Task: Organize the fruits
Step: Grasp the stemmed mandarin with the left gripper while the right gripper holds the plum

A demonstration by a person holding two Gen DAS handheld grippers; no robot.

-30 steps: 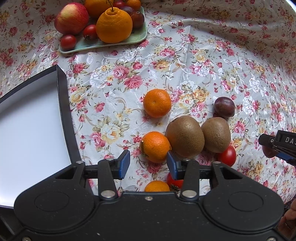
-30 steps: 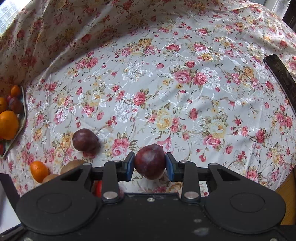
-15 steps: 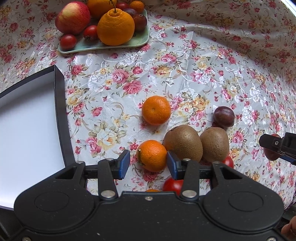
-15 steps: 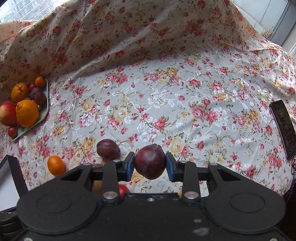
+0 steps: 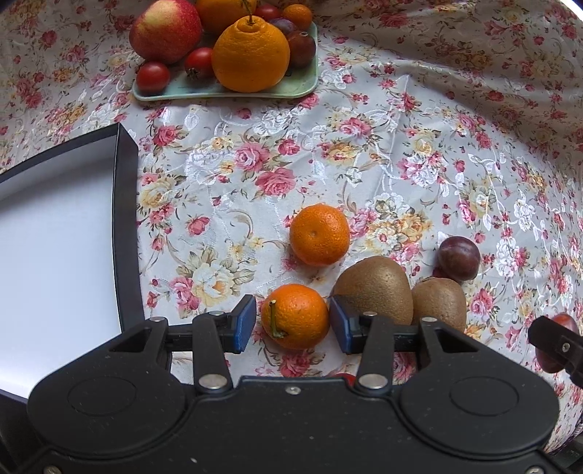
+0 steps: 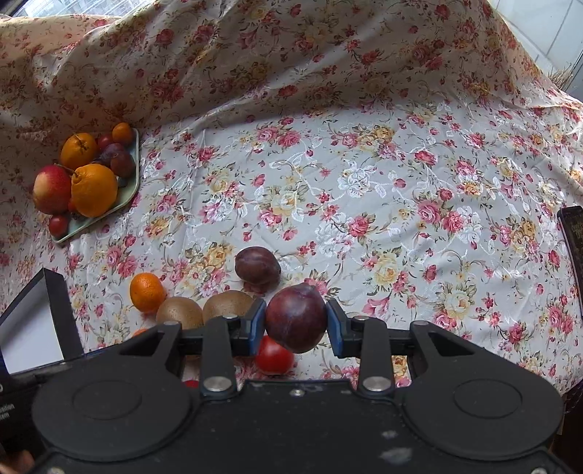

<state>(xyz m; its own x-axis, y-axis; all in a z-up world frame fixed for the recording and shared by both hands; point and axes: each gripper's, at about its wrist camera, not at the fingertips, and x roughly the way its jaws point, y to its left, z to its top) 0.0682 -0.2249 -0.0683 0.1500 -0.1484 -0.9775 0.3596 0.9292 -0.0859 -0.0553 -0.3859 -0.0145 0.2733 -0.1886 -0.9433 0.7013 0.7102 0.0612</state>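
Floral cloth with pink roses covers the whole table and rises in folds along its far edge. At the table's far left corner a pale green tray carries an apple, a large knobbed orange, cherry tomatoes and dark plums. Along the left edge lies a black-rimmed white box.

Near the front edge the left gripper stands with its jaws apart, its blue pads flanking a stemmed mandarin on the cloth, with a sliver of gap at each side, so nothing is gripped. A second mandarin sits just behind it. To the right, two kiwis lie touching each other, and a loose plum rests just beyond them.

The right gripper has its jaws closed against both sides of a dark red plum, held above the cloth. Below it a red tomato lies on the cloth. A dark flat object sits at the table's right edge.
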